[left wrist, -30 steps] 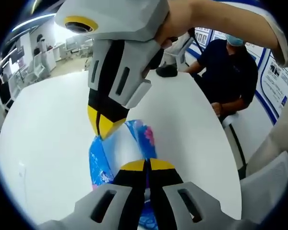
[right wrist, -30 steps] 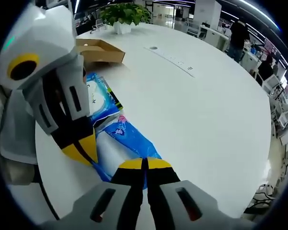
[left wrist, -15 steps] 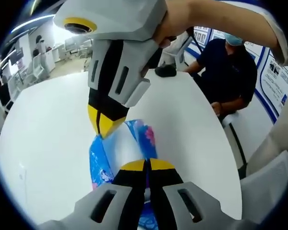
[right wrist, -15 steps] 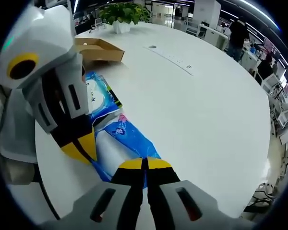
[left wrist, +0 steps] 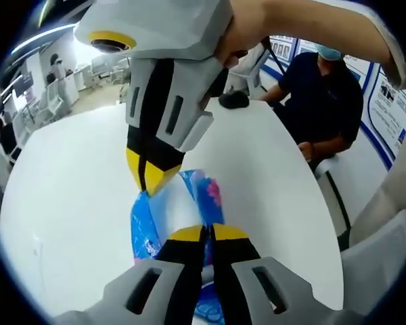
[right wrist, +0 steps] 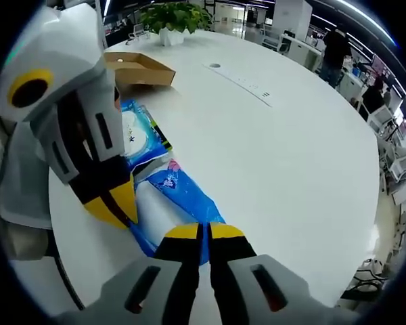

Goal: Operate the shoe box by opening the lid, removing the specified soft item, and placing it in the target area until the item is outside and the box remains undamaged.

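Round white table (right wrist: 291,149) in open office, potted plant (right wrist: 174,19) at far edge

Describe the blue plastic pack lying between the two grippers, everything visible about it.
The blue pack is a soft, glossy plastic packet with a white middle panel and pink print near one end. It lies flat on the white table, beside a second blue-and-white packet. The right gripper has its jaws shut on one edge, and the left gripper pinches the opposite edge. The far end of the pack looks crumpled.

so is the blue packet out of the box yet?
Out. The blue packet lies on the white table, apart from the cardboard box.
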Available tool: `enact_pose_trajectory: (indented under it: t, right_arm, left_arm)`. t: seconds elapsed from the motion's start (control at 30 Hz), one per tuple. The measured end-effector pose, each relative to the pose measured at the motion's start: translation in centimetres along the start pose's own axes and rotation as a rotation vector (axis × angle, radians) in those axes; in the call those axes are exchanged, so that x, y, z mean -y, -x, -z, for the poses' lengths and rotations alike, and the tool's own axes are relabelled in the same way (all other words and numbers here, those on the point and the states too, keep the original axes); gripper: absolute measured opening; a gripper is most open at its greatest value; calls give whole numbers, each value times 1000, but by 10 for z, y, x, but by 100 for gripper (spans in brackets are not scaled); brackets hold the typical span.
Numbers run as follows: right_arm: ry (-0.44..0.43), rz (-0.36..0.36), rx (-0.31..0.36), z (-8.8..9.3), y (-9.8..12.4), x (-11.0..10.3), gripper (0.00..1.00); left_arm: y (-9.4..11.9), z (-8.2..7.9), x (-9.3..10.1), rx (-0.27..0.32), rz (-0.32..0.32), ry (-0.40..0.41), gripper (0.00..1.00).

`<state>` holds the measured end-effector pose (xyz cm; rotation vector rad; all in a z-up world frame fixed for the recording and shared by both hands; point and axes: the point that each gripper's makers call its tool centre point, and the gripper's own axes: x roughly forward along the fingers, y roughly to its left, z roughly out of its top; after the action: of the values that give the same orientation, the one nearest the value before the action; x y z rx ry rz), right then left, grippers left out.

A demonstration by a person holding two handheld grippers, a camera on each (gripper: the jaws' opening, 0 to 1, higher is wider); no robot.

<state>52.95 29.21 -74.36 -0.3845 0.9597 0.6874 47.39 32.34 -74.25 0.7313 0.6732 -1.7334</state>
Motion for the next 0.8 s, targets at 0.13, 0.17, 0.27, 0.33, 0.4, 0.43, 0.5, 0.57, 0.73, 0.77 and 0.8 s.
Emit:
enact_pose_trajectory:
  t: [0.13, 0.17, 0.27, 0.33, 0.4, 0.43, 0.5, 0.57, 0.73, 0.77, 0.8]
  right_arm:
    - [2, 5, 4, -2, 3, -1, 4]
    - [2, 6, 4, -2, 4, -1, 5]
    - [7, 15, 7, -5, 9, -2, 6]
    - [10, 19, 10, -8, 12, -3, 7]
    - [12, 24, 16, -11, 15, -4, 7]
    - [14, 25, 18, -12, 16, -5, 8]
    - [19, 28, 19, -14, 19, -7, 9]
    - [22, 32, 19, -16, 22, -8, 10]
    - [31, 34, 25, -22, 30, -15, 13]
    - [33, 32, 25, -23, 31, -16, 14]
    - [38, 29, 25, -25, 33, -19, 16]
  left_arm:
    - [4, -2, -2, 5, -14, -9, 2]
    - [5, -3, -2, 6, -17, -9, 2]
    - [11, -4, -3, 9, -28, -14, 4]
    - [14, -5, -4, 10, -36, -16, 4]
    - [19, -5, -4, 11, -40, -17, 4]
    - [21, -5, -3, 10, -43, -19, 5]
    - [26, -4, -3, 9, -49, -21, 6]
    - [33, -4, -4, 9, -59, -18, 7]
    - [51, -5, -5, 28, -76, 6, 11]
    - [54, -6, -5, 32, -79, 13, 12]
    - [59, -6, -4, 37, -81, 18, 13]
